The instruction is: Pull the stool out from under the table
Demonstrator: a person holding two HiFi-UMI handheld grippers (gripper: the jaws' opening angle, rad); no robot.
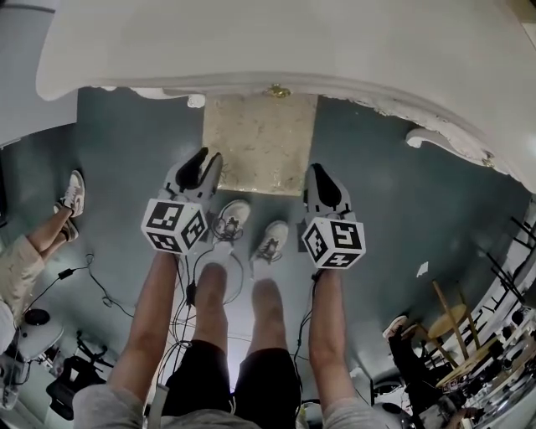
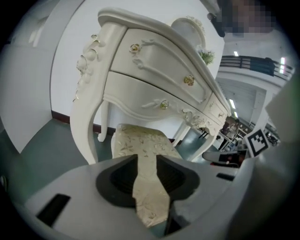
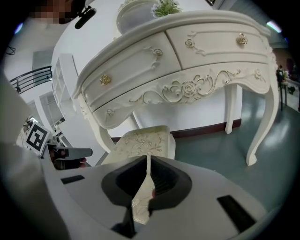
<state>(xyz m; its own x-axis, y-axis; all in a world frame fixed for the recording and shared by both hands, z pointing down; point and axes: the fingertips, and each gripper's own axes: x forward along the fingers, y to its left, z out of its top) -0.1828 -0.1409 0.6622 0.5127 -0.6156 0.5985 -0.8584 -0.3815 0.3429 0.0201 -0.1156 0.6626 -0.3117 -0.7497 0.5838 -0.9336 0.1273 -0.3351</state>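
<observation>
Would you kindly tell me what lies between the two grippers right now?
In the head view, the person's two white sneakers on the floor lie between the left gripper and right gripper.

Grey-green floor [image 1: 126, 159] with clutter at its edges

Black cables [image 1: 96, 285] trail over the floor at the left of the head view, near a bystander's white sneaker [image 1: 74, 193]. A white paper scrap [image 1: 423, 269] lies at the right, near pale wooden furniture [image 1: 450, 325]. The right gripper view shows a white wall [image 3: 206, 110] with a dark baseboard [image 3: 201, 129], and a green plant [image 3: 166, 6] at its top.
</observation>
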